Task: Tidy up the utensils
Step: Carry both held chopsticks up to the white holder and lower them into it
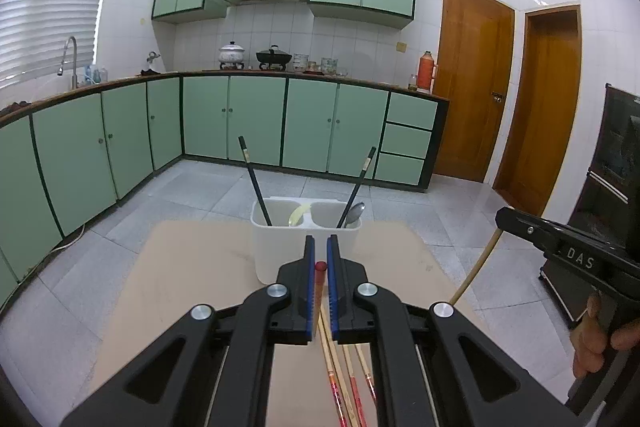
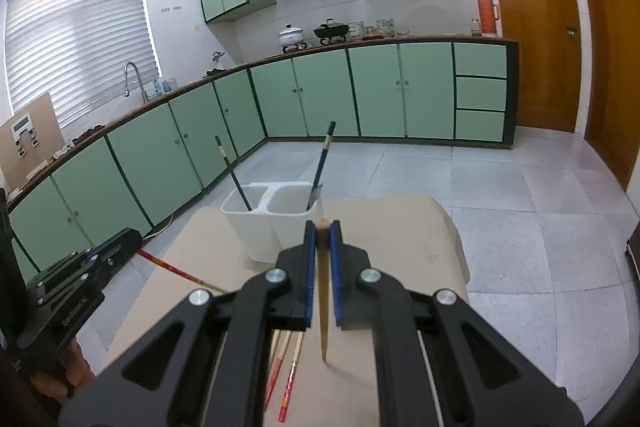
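A white two-compartment utensil holder [image 1: 280, 251] [image 2: 256, 227] stands on the tan table. It holds two black chopsticks [image 1: 255, 183] [image 2: 320, 163], a metal spoon [image 1: 355, 214] and a pale yellow utensil [image 1: 298, 215]. My left gripper [image 1: 320, 255] is shut on a red-tipped chopstick [image 1: 320, 287], just in front of the holder; that chopstick also shows in the right wrist view [image 2: 176, 269]. My right gripper [image 2: 322, 233] is shut on a plain wooden chopstick [image 2: 323, 303], to the right of the holder; it also shows in the left wrist view [image 1: 476, 267].
Several more chopsticks [image 1: 352, 383] [image 2: 286, 371] lie on the tan table [image 1: 192, 279] [image 2: 412, 251] beneath the grippers. Green kitchen cabinets [image 1: 256, 119], a tiled floor and wooden doors [image 1: 472, 79] lie beyond. A dark cabinet [image 1: 616, 167] stands at the right.
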A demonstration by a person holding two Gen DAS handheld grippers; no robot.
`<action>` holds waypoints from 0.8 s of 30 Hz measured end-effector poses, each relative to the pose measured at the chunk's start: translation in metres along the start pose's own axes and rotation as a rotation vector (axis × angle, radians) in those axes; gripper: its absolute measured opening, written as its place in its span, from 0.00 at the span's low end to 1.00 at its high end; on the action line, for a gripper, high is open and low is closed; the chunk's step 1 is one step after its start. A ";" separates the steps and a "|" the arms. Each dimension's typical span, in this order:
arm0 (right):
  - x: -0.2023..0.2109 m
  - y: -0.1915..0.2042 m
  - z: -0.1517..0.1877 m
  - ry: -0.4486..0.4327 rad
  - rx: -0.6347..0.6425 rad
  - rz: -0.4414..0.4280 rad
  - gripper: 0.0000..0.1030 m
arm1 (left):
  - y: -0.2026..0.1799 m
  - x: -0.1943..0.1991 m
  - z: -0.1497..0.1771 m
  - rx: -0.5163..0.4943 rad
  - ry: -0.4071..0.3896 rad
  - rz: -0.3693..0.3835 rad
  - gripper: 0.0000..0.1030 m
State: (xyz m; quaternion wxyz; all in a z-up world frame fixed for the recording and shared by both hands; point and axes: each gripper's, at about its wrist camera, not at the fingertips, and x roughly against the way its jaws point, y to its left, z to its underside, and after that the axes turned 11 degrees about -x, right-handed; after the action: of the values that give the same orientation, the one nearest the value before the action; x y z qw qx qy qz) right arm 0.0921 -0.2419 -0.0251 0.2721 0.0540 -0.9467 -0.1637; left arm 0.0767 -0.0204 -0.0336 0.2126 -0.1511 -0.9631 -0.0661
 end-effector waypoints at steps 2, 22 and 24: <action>0.000 0.004 -0.005 0.000 0.014 -0.011 0.06 | 0.004 0.001 -0.005 0.005 0.000 0.003 0.06; -0.003 0.037 -0.072 -0.046 0.059 -0.116 0.06 | 0.029 0.009 -0.065 0.011 -0.123 0.017 0.06; -0.007 0.040 -0.085 -0.052 0.057 -0.127 0.06 | 0.031 0.007 -0.076 0.004 -0.146 0.013 0.06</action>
State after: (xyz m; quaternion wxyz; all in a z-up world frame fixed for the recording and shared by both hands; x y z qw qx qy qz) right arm 0.1425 -0.2271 0.0528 0.2348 0.1175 -0.9524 -0.1551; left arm 0.1098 -0.0037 0.0403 0.1428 -0.1612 -0.9752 -0.0516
